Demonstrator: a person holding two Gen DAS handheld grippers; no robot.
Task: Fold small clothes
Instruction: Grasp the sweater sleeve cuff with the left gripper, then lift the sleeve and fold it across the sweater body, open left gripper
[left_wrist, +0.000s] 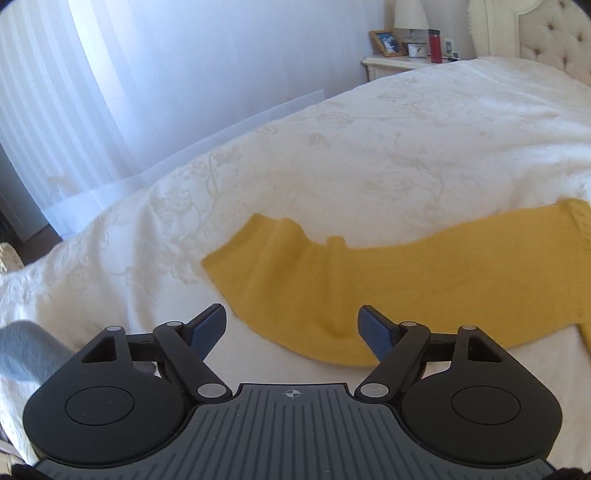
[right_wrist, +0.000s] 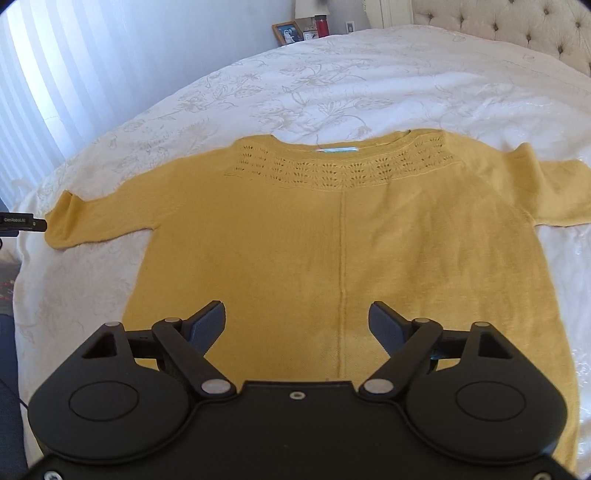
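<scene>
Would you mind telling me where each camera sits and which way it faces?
Left wrist: on the left gripper, angled down at the yellow sweater's sleeve on the bed; its open fingers show.
Right wrist: on the right gripper, angled down over the sweater's body toward the headboard; open fingers show.
Shared: sweater, bed, red bottle.

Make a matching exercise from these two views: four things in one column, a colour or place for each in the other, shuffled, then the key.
Things:
1. sweater
2. bottle
3. picture frame
4. bedspread

Descriptions:
A. red, on the nightstand
B. white with a floral pattern
C. mustard yellow, spread flat on the bed
D. wooden, leaning beside the lamp

Pairs: 1-C, 2-A, 3-D, 4-B
</scene>
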